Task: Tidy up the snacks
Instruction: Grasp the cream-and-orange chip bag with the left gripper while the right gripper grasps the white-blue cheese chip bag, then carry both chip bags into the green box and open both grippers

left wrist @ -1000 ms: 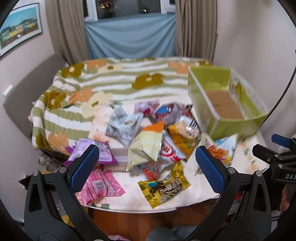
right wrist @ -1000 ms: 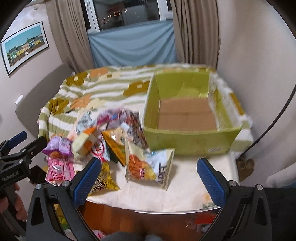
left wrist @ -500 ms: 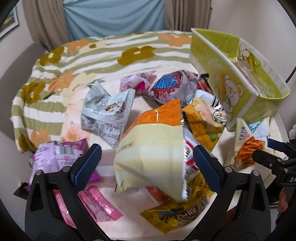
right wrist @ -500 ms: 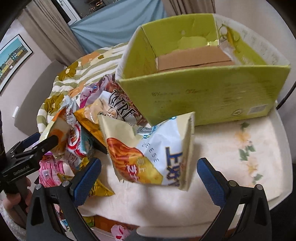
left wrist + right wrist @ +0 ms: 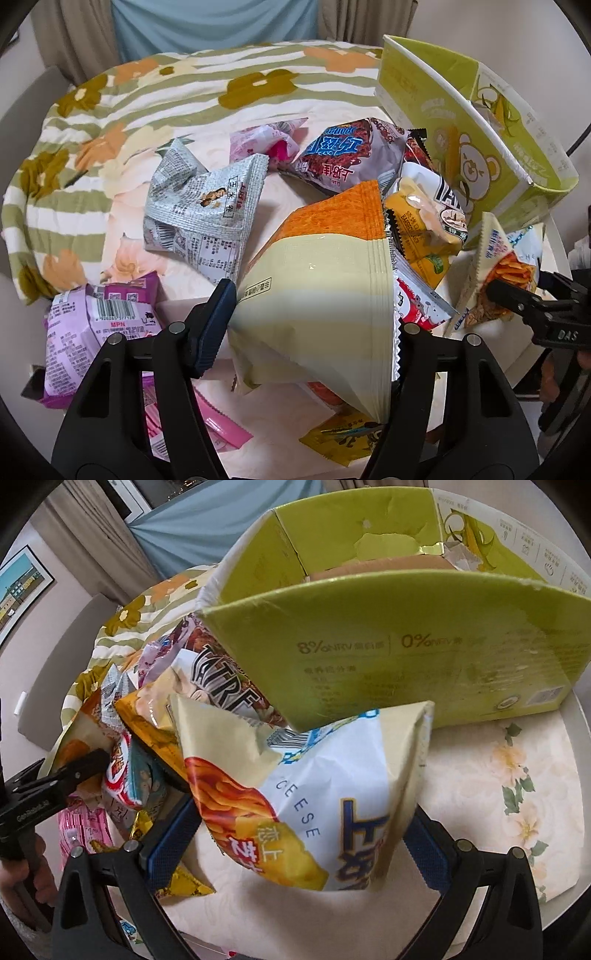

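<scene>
Left wrist view: our left gripper [image 5: 310, 332] is closing, jaws pressing the cream-and-orange bag [image 5: 317, 295]. Our right gripper [image 5: 295, 845] clasps the cheese snack bag [image 5: 314, 805] beside the green box [image 5: 406, 657].

Floral striped blanket [image 5: 155, 96], blue cloth [image 5: 210, 26], beige curtains [image 5: 74, 40], framed picture [image 5: 18, 590]

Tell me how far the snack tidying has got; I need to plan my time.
Barely begun: the green cardboard box shows no snacks inside. In hand: the left claw is closing around the cream-and-orange foil bag; the right claw straddles the white cheese-snack bag. Left: the silver packet, purple packet and the rest of the pile.
</scene>
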`<state>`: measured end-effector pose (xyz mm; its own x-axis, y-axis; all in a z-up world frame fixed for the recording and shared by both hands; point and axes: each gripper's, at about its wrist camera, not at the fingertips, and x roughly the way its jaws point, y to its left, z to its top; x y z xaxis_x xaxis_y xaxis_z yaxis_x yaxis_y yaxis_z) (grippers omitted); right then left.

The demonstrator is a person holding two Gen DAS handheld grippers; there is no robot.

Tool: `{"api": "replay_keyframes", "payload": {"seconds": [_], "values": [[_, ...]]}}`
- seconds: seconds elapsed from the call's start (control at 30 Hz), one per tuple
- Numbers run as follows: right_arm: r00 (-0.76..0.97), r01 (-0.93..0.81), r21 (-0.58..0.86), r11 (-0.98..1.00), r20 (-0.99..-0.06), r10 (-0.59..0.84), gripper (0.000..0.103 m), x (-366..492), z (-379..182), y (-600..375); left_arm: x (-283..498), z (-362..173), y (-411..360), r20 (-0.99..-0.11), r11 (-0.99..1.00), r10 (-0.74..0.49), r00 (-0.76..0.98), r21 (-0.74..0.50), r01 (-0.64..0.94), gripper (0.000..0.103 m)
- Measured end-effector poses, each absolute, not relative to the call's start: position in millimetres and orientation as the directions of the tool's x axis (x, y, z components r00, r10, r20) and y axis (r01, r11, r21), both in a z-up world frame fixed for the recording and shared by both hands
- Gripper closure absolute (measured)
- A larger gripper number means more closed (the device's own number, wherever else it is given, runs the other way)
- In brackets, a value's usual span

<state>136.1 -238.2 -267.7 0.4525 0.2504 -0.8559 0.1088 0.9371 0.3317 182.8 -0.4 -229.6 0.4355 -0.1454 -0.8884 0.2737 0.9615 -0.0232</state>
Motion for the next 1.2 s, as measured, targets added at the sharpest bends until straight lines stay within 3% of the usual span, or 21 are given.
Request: {"api": "replay_keyframes", "payload": {"seconds": [0.17,0.2,0.27,0.37,0.4,0.43,0.57,0.97,1.2], "values": [[0.464,0.134,0.351,0.927,-0.849,0.254,0.002,138.4,-269.3,-243.5,183.1,-225.8,3.0,-0.889,0.959,-0.159,0.43,-0.036,0.28,0.044],[0.47,0.136,0.357,0.924,-0.845,0.257,0.006,137.9,-268.7,-244.1,183.0,-225.1,3.8,-0.889,0.959,-0.163,0.428,-0.041,0.281,0.044],[0.461,0.137,0.363,0.922,-0.847,0.265,0.025,137.1,-268.2,-244.4,181.5,-223.6,5.8,-0.887,0.959,-0.167,0.43,-0.045,0.28,0.045],[0.463,0.145,0.344,0.928,-0.852,0.244,0.03,131.8,-264.1,-243.9,178.7,-219.6,9.5,-0.884,0.959,-0.175,0.433,-0.054,0.277,0.045],[0.463,0.148,0.339,0.929,-0.854,0.238,0.031,130.0,-262.3,-243.9,177.6,-217.6,11.0,-0.883,0.96,-0.178,0.435,-0.058,0.275,0.051],[0.466,0.149,0.335,0.93,-0.854,0.233,0.032,128.5,-259.6,-244.1,176.7,-214.8,12.5,-0.879,0.959,-0.183,0.44,-0.062,0.276,0.056],[0.48,0.146,0.33,0.932,-0.848,0.225,0.034,120.2,-243.2,-241.3,172.8,-203.4,17.4,-0.873,0.96,-0.188,0.449,-0.066,0.274,0.06],[0.563,0.127,0.342,0.931,-0.797,0.216,0.034,109.9,-160.9,-223.1,173.5,-147.8,30.7,-0.816,0.949,-0.27,0.511,-0.135,0.285,0.061],[0.626,0.142,0.341,0.929,-0.758,0.182,0.034,134.4,-106.6,-247.1,201.7,-93.3,-6.2,-0.75,0.931,-0.323,0.578,-0.142,0.335,0.061]]}}
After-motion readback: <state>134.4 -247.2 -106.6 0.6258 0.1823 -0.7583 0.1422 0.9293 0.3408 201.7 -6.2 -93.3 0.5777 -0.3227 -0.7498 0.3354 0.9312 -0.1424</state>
